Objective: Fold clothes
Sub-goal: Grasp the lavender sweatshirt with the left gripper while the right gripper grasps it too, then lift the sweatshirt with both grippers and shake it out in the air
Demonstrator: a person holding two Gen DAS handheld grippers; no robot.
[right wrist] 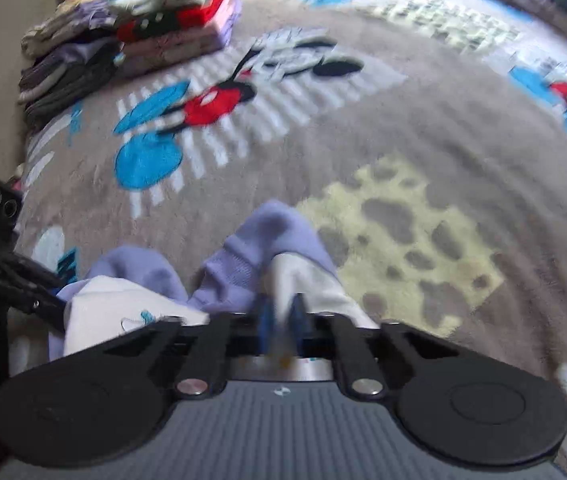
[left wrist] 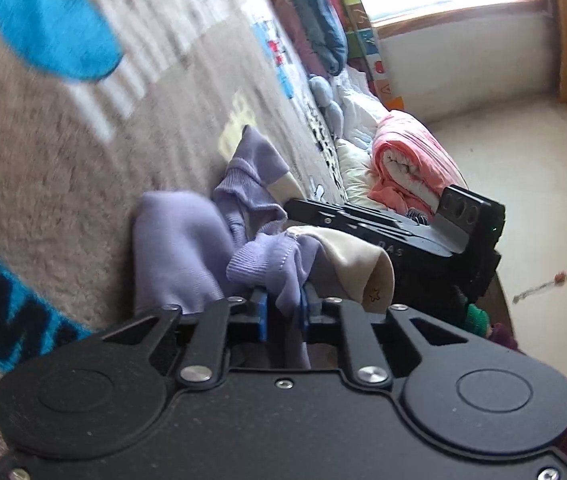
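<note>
A crumpled lavender knit garment with a cream lining (left wrist: 187,240) was seen bunched near the edge of a bed covered by a grey plush blanket with cartoon-mouse prints (left wrist: 51,168). The left tool (left wrist: 283,312) was closed narrowly on a ribbed lavender fold of the garment, the cloth being pinched between its blue pads. The right tool (right wrist: 281,320) was likewise closed on the garment (right wrist: 271,240), a cream and lavender fold being gripped between its blue pads; the exact line of the pinch was blurred. In the left wrist view the right tool (left wrist: 403,228) was seen just beside the garment, on the side toward the bed's edge.

A wide stretch of bare blanket (right wrist: 403,128) was left open beyond the garment, toward the middle of the bed. A stack of folded clothes in white, red, pink and grey (right wrist: 131,28) was kept well apart, at the far left corner of the bed. A rolled coral-pink and white quilt (left wrist: 407,160) and a heap of blue and dark clothes (left wrist: 315,28) were lined along one side of the bed, near a pale wall below a wooden-framed window (left wrist: 455,4). Pale floor (left wrist: 523,184) was visible past the bed's edge.
</note>
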